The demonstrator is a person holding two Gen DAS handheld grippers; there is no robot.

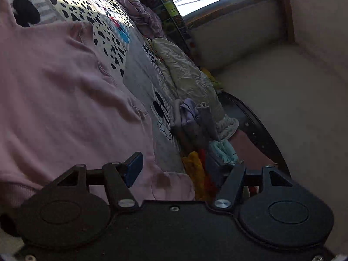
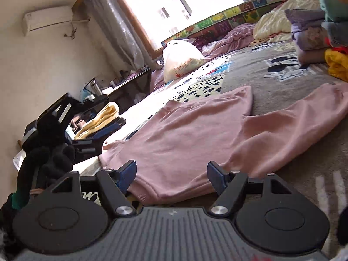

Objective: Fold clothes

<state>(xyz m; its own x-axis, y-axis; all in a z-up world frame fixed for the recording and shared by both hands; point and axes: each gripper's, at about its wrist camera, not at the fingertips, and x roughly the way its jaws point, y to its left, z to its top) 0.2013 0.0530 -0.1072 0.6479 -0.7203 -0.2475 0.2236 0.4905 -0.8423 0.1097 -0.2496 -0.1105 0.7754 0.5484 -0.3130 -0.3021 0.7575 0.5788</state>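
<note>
A pink sweatshirt (image 1: 65, 97) lies spread flat on a bed covered by a cartoon-print blanket (image 1: 139, 74). In the left wrist view my left gripper (image 1: 174, 163) stands open at the garment's edge, with a pink cuff (image 1: 174, 184) lying loose between its blue pads. In the right wrist view the sweatshirt (image 2: 195, 130) stretches away with one sleeve (image 2: 304, 113) out to the right. My right gripper (image 2: 171, 166) is open over the near hem, and its pads are clear of the cloth. The left gripper (image 2: 102, 137) shows at the far left, held by a hand in a dark fuzzy sleeve (image 2: 50, 150).
A stack of folded clothes (image 2: 313, 32) and a yellow garment (image 2: 337, 63) sit at the bed's far right. A crumpled cream quilt (image 1: 187, 71), a white plastic bag (image 2: 180, 61) and a letter-print mat (image 2: 228, 21) line the window side. A dark side table (image 2: 130, 78) stands at left.
</note>
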